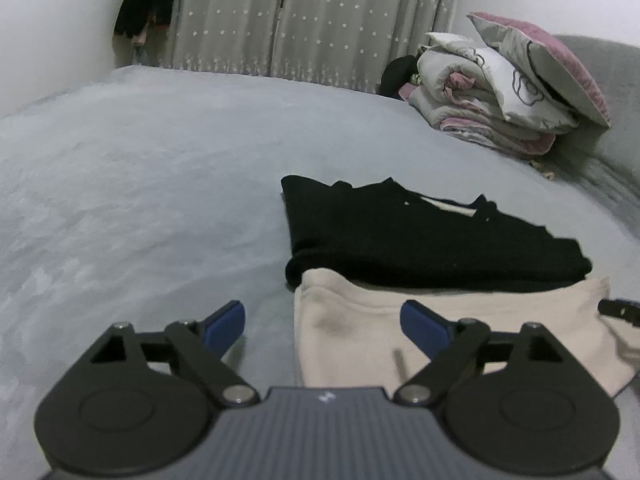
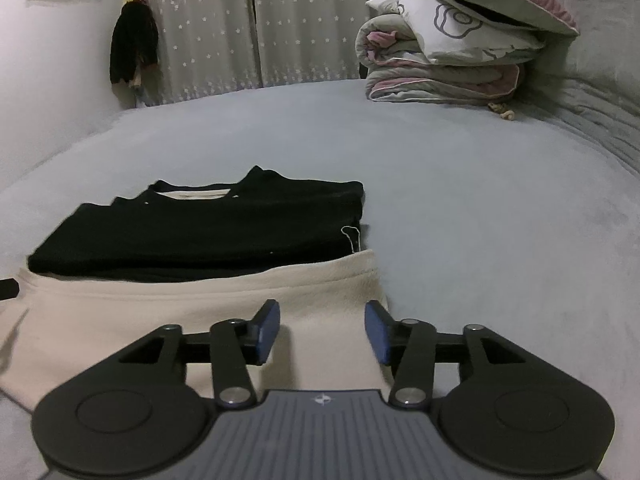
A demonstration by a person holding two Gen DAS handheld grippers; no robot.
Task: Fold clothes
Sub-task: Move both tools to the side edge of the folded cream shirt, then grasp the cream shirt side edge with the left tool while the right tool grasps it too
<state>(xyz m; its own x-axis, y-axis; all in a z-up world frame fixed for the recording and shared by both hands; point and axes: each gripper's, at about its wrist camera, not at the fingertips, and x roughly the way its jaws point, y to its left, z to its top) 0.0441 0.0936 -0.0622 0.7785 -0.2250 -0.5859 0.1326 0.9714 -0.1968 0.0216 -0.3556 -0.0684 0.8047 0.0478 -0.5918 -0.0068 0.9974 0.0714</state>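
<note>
Lying flat on the grey bedspread [image 2: 460, 184], a cream garment [image 2: 120, 320] occupies the near edge, with a folded black garment [image 2: 200, 224] touching its far hem at 12 o'clock. The black piece appears finished: squared edges, neck label uppermost, set just beyond the working area, presumably to keep the near space free for the next item.

Left gripper [image 1: 322, 324]: jaws wide apart, holding nothing. Its right blue pad [image 1: 424, 326] sits over the cream fabric; its left pad [image 1: 226, 326] is over bare bedspread. It thus straddles the garment's left edge, a position suited to taking that edge.

Right gripper [image 2: 322, 330]: jaws apart, empty. Both pads stand above the cream cloth near its right edge, at 6 o'clock from the black garment's right corner. Whether either pad touches cloth cannot be determined.

Judgement: both tools are staged at opposite sides of the cream garment for a symmetrical pinch, so the fold can be carried evenly.

A stack of quilts and pillows [image 2: 452, 48] rests at 1 o'clock, well apart. Starred curtains [image 2: 240, 24] hang behind.
</note>
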